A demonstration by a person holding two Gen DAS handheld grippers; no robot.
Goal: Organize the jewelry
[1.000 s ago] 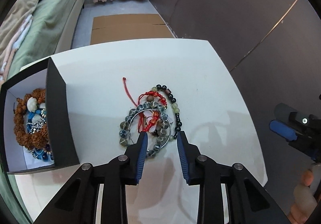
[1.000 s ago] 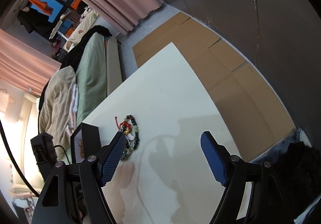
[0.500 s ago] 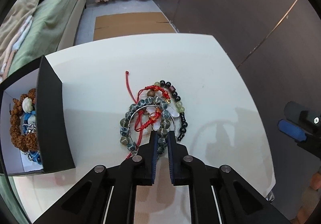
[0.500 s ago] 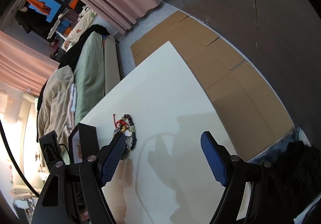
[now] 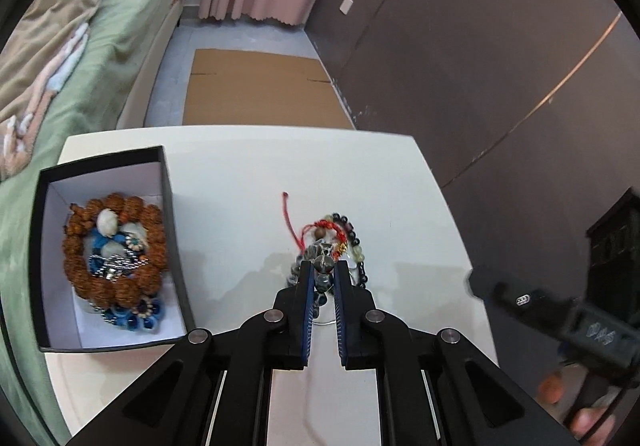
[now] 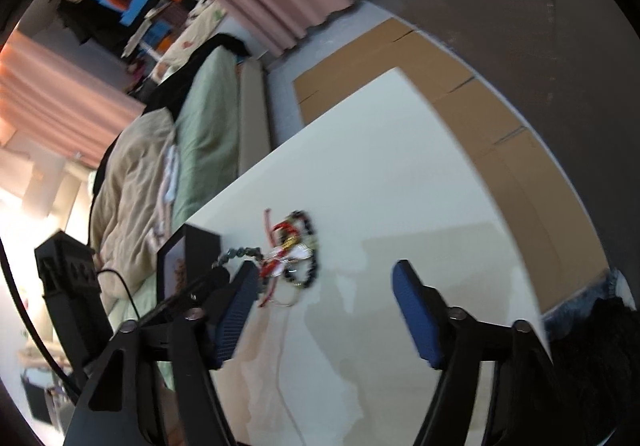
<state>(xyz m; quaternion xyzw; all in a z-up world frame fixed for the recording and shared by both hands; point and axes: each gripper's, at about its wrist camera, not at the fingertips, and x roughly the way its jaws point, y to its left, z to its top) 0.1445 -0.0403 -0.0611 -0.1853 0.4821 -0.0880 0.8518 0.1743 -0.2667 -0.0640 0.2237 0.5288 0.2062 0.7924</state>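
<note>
My left gripper (image 5: 322, 269) is shut on a grey-blue bead bracelet (image 5: 323, 264) and holds it lifted above the white table (image 5: 240, 174). Under it lies a tangle of jewelry: a red cord bracelet (image 5: 320, 225) and a dark bead bracelet (image 5: 357, 246). The lifted bracelet (image 6: 240, 252) and the pile (image 6: 298, 250) also show in the right wrist view. A black box with a white inside (image 5: 52, 206) at the left holds a brown bead bracelet (image 5: 150, 230) and blue pieces. My right gripper (image 6: 324, 310) is open and empty, off to the right.
A bed with green and beige covers (image 5: 80, 58) runs along the table's left. Flat cardboard (image 5: 256, 86) lies on the floor beyond the far edge. A dark wall (image 5: 480, 46) stands at the right.
My left gripper closed on the grey-blue bead bracelet and lifted it off the pile, pulling back so the box shows more fully. The right gripper shifted slightly and stayed open.
</note>
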